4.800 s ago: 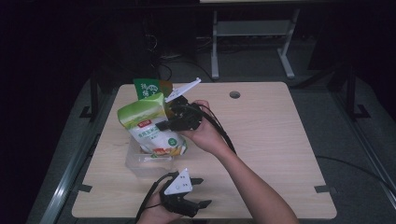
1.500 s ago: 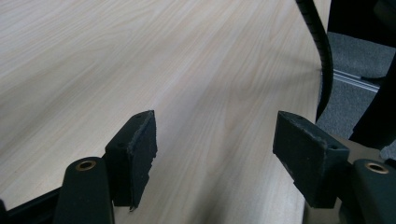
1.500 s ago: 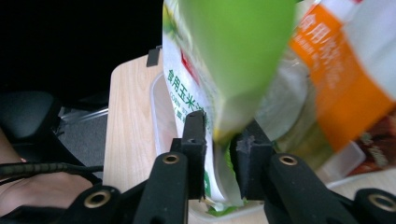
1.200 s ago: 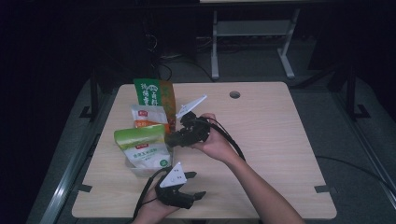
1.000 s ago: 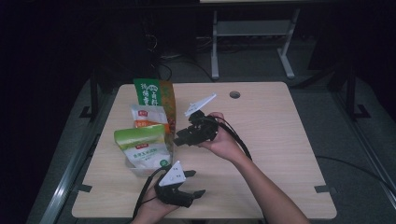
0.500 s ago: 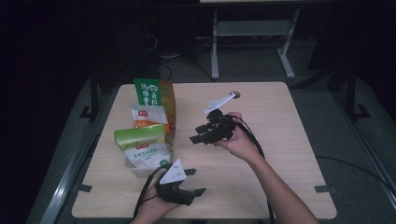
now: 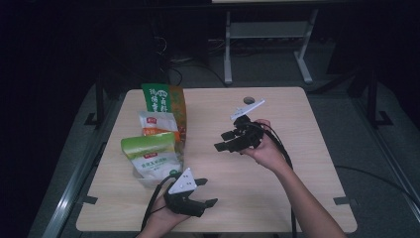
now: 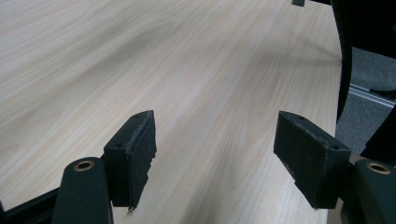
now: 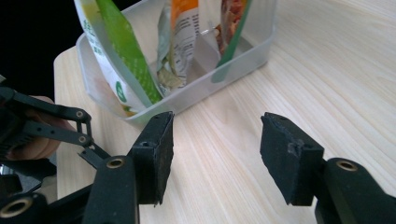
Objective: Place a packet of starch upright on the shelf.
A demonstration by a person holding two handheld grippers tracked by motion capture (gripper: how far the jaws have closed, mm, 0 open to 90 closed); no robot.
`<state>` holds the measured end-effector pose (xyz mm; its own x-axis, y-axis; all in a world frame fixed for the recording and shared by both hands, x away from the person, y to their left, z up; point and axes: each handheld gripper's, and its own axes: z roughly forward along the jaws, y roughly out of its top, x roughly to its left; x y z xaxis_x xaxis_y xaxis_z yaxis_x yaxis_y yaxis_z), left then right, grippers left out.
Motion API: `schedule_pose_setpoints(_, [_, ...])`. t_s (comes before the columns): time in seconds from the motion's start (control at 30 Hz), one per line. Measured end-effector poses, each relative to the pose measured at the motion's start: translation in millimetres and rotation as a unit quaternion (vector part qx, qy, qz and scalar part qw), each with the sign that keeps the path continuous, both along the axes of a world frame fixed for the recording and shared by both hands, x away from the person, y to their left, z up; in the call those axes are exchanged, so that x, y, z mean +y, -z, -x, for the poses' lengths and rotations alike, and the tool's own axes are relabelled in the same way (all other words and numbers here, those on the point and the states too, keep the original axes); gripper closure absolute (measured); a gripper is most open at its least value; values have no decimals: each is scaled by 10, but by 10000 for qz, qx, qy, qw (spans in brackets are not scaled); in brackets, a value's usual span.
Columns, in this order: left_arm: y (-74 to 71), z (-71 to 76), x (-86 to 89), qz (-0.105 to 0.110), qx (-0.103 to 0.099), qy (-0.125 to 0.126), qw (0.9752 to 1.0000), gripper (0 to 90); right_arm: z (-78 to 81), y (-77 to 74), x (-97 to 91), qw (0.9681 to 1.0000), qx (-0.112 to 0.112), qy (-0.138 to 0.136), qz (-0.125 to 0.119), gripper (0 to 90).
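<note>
Three snack bags stand upright in a clear plastic bin point(image 9: 233, 60) at the table's left: a light green bag point(image 7: 151, 154) nearest me, a white and orange bag point(image 7: 157, 124) in the middle, a dark green bag point(image 7: 161, 98) at the far end. My right gripper point(image 7: 221, 141) hovers open over the table's middle, to the right of the bin, jaws pointing at it. From the right gripper view point(image 9: 215, 158) the bin and bags lie just ahead. My left gripper point(image 7: 209, 191) rests open near the front edge, with bare wood between its jaws point(image 8: 215, 158).
The light wooden table point(image 7: 307, 129) has a round cable hole point(image 7: 249, 100) near its far edge. A metal rack frame point(image 7: 267, 34) stands on the floor beyond the table. Black cables trail from both grippers.
The right gripper let go of the light green bag, which now stands in the bin, and drew back to the right. The left gripper has barely moved.
</note>
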<state>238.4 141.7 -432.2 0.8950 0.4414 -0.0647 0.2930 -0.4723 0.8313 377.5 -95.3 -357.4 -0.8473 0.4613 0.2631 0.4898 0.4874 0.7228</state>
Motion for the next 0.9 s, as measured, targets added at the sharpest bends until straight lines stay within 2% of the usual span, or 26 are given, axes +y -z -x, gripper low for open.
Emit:
schedule_pose_setpoints(0.3, [9,-5,7,40,38,-23,10000,296,20,36,-173,9998,67,178,60,425])
schedule_pose_setpoints(0.43, [4,-11,15,-7,-29,-5,10000,294,31,39,-255,9996,82,244,143,420])
schedule_pose_setpoints(0.63, [-8,-18,30,14,-8,-63,10000,290,66,82,-395,9990,163,403,120,417])
schedule_pose_setpoints(0.67, [-9,-18,32,15,-10,-65,10000,290,64,103,-417,9991,105,387,117,415])
schedule_pose_setpoints(0.77, [-12,-19,36,17,10,-73,10000,291,87,120,-473,9983,232,492,188,405])
schedule_pose_setpoints(0.9, [-16,-22,36,17,0,-55,10000,292,119,141,-558,9982,214,538,143,405])
